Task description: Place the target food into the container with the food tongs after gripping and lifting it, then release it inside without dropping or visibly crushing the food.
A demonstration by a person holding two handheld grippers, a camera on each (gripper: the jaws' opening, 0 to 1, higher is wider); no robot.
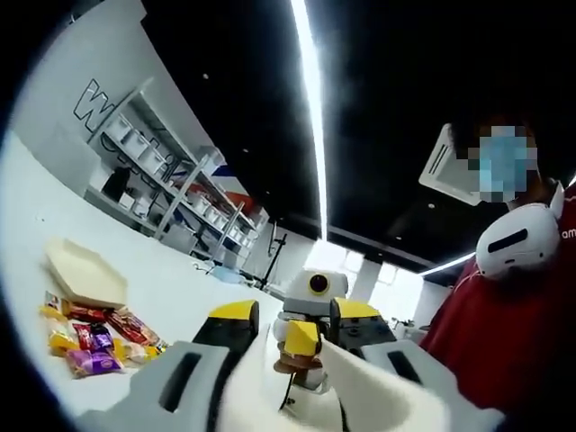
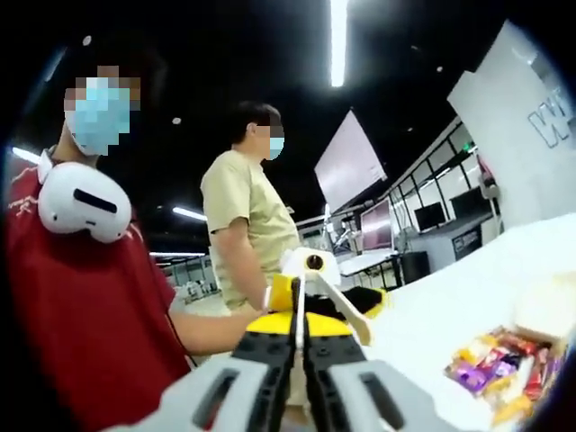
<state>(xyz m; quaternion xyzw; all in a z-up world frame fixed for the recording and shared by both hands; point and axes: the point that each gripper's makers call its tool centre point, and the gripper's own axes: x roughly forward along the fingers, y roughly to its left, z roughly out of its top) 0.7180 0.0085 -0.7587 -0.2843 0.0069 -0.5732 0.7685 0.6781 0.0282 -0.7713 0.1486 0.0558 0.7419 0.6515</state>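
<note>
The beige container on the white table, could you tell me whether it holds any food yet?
Cannot tell: the beige container sits apart from the wrapped snacks, its inside hidden.

It was a large open lab or workshop hall: a black ceiling with long strip lights (image 1: 310, 108), metal storage racks (image 1: 171, 184) holding bins, monitors (image 2: 430, 216) on desks, and a white tabletop (image 1: 180, 288).

Left gripper (image 1: 270, 337): raised and tilted upward, yellow-tipped jaws standing apart. The right gripper (image 1: 306, 346) faces it from beyond those jaws.

Right gripper (image 2: 300, 328): jaws nearly together, a thin metal strip upright between them; whether they press on it cannot be told. The left gripper (image 2: 310, 288) sits just beyond its tips, pointing back.
</note>
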